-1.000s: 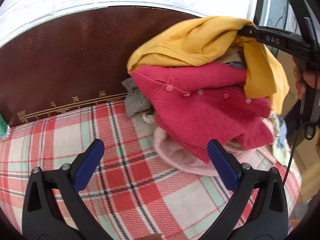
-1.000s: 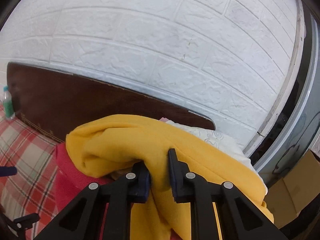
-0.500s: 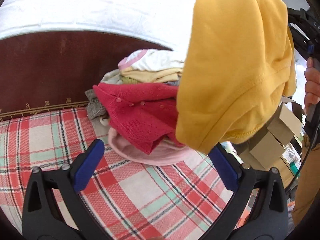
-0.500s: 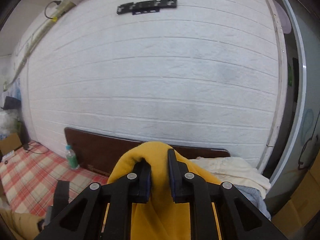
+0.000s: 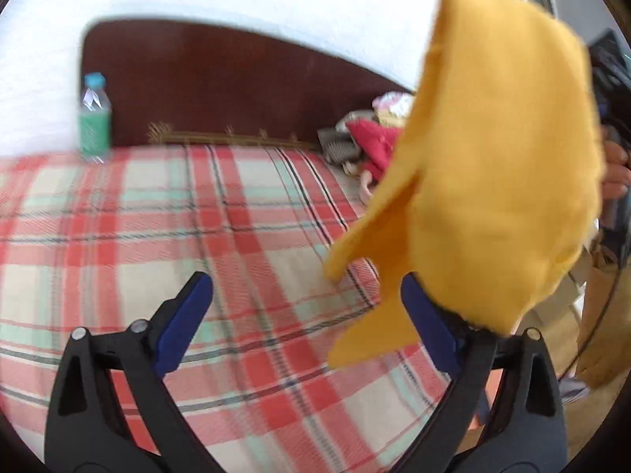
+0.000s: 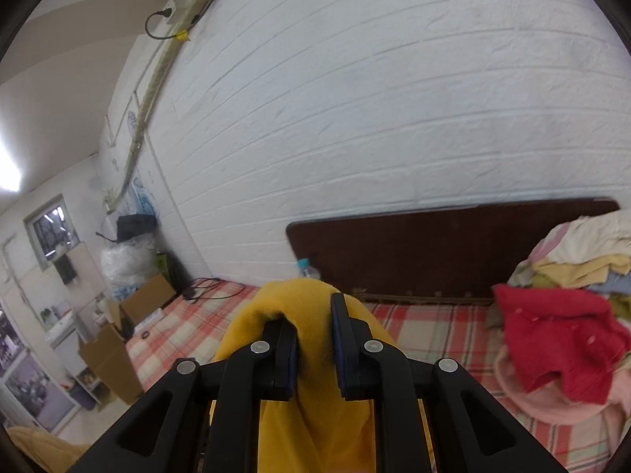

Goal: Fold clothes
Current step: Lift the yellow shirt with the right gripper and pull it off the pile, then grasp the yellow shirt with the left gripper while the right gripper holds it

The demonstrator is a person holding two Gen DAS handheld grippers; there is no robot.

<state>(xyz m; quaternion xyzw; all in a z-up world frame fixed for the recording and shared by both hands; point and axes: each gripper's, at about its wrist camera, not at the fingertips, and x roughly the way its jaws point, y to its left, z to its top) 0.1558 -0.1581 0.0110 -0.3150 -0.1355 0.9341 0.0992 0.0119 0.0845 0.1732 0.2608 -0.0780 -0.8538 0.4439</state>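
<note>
Yellow fabric filled the right gripper (image 6: 314, 349): its two pads were clamped on a bunched fold of the yellow garment (image 6: 311, 406), which humped over the fingertips and hung down below them. Seen from the left wrist, that garment (image 5: 485, 181) dangled in the air ahead and to the right, its lower edge draping in front of the right-hand blue pad (image 5: 428, 327). The left gripper (image 5: 305, 307) had its fingers spread wide with nothing between them, above the red-and-green plaid bedspread (image 5: 197, 216). Farther ahead and to the right of both tools lay the pile of clothes (image 6: 564, 327), a red knit on top of a pink piece. Beyond, a plastic bottle (image 5: 94, 122) stood against the dark brown headboard (image 5: 221, 90), backed by the white brick wall (image 6: 374, 118).
</note>
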